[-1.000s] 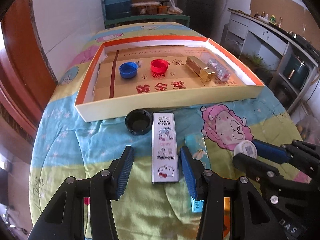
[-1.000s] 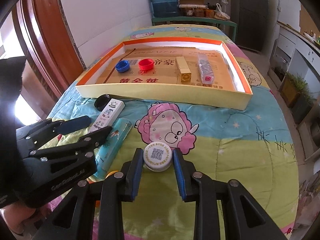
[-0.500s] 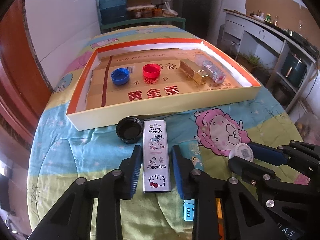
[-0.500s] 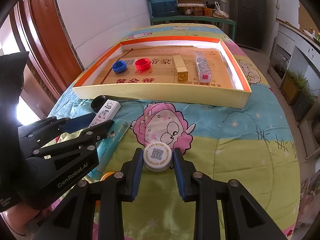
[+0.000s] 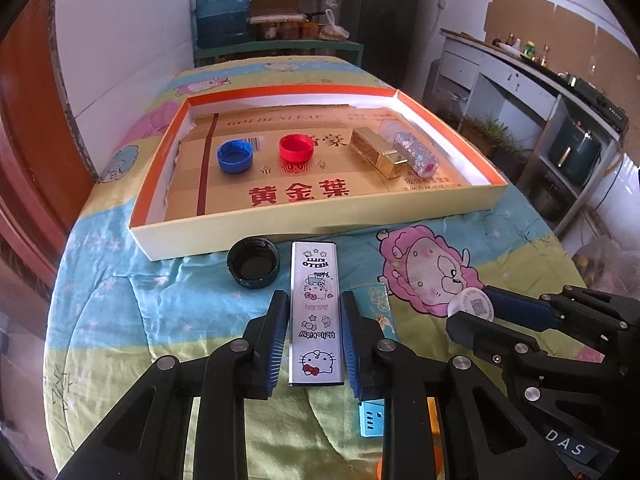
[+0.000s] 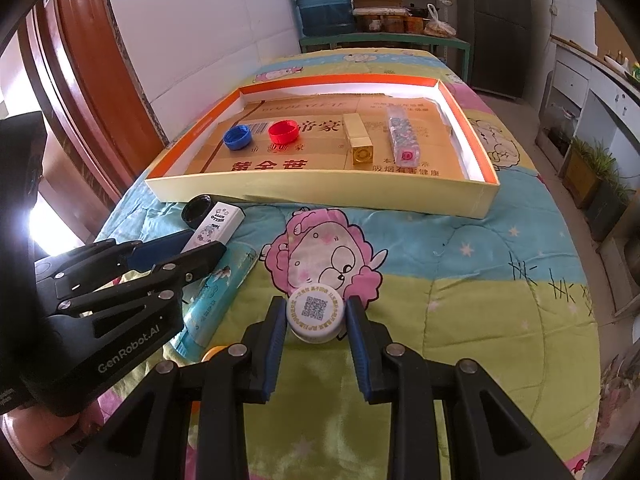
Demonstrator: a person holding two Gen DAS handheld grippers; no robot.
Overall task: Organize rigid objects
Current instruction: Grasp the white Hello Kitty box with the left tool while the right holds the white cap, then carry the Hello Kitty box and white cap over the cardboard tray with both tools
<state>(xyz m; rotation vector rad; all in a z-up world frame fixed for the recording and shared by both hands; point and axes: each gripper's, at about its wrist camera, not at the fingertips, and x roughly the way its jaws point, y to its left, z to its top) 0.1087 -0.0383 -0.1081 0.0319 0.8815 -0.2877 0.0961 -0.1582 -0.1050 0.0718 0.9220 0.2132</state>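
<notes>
the left hand-held gripper [image 5: 314, 330] has just been closing, and its blue pads now pinch the long sides of the white hello kitty case [image 5: 316, 312], which lies flat on the quilt-covered table [image 5: 120, 320] just in front of the tray [image 5: 280, 228]. a second ago the jaws stood wide on either side of the case; now they press on it, so the grasp looks made and the case seems ready to lift toward the tray. the right hand-held gripper [image 6: 316, 316] is pinching the white qr-code cap [image 6: 316, 312], unchanged. the black cap [image 5: 253, 262] sits just left of the case, and a teal box [image 5: 376, 308] lies close on its right. the blue cap [image 5: 235, 155], red cap [image 5: 296, 148], gold box [image 5: 378, 152] and glitter tube [image 5: 414, 154] already rest in the tray.
</notes>
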